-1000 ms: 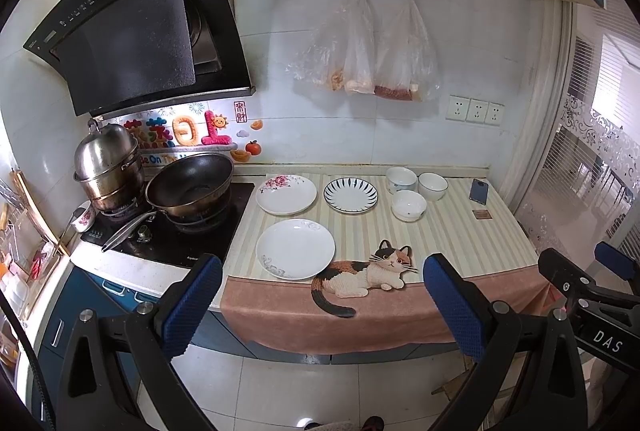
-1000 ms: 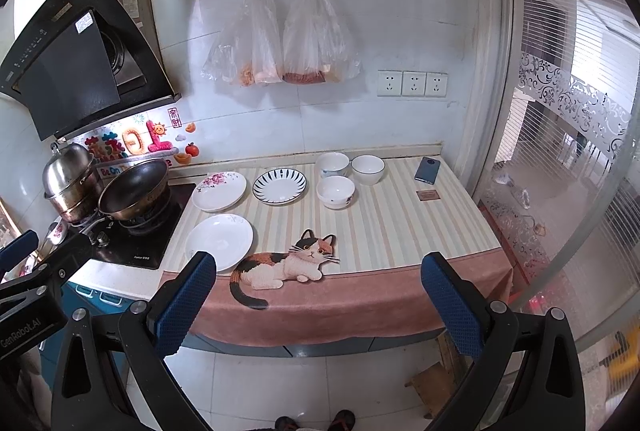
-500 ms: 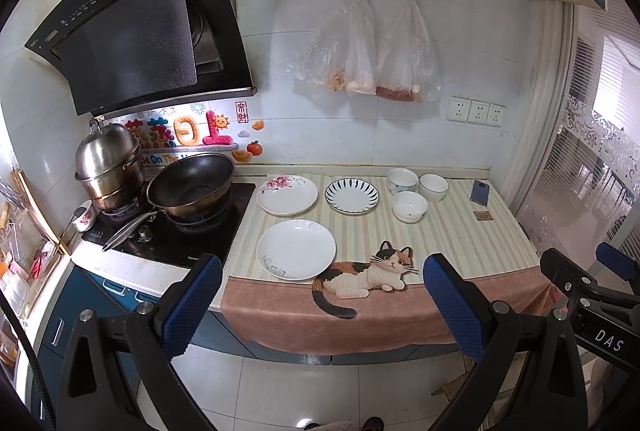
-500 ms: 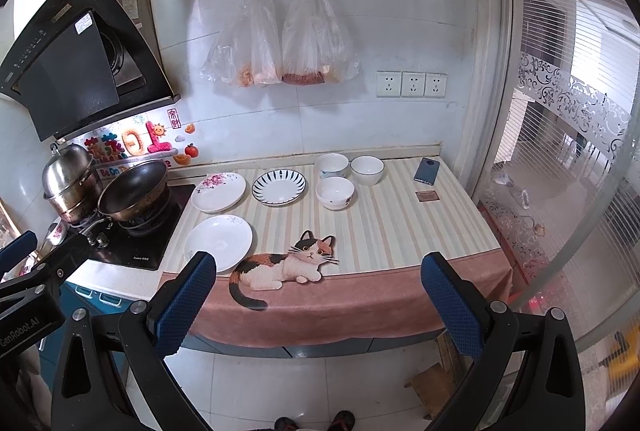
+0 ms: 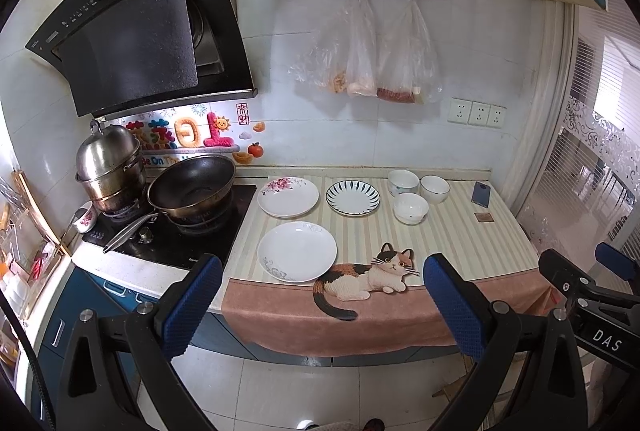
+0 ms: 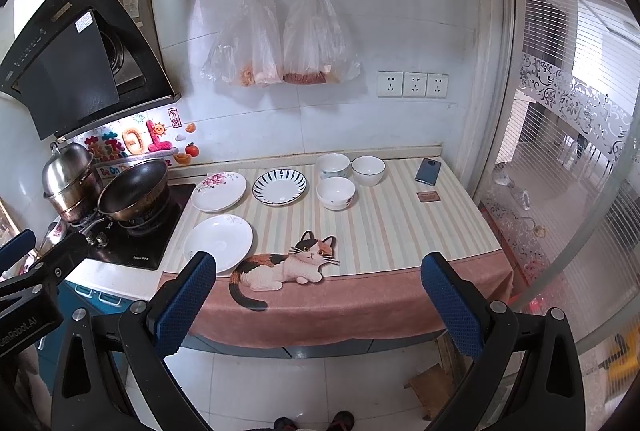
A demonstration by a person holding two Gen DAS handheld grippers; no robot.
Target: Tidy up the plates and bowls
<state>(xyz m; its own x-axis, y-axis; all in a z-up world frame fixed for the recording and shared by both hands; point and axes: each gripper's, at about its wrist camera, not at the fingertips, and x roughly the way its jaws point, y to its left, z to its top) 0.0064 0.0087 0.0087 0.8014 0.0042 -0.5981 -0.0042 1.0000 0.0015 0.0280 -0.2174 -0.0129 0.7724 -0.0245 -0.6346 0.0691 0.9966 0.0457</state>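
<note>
Plates and bowls sit untouched on the striped tabletop (image 5: 448, 243): a plain white plate (image 5: 297, 251) at lower centre of the left view, a floral white plate (image 5: 288, 197) and a blue-striped plate (image 5: 353, 197) behind it, three white bowls (image 5: 411, 207) clustered to their right. Start with the near plate, I'd judge; come in low and pinch its rim squarely so it cannot tip. You hold your left hand-held gripper (image 5: 320, 307) back from the tabletop edge, level, fingers wide apart and empty. Your right hand-held gripper (image 6: 318, 305) matches it, also spread, clear of everything.
</note>
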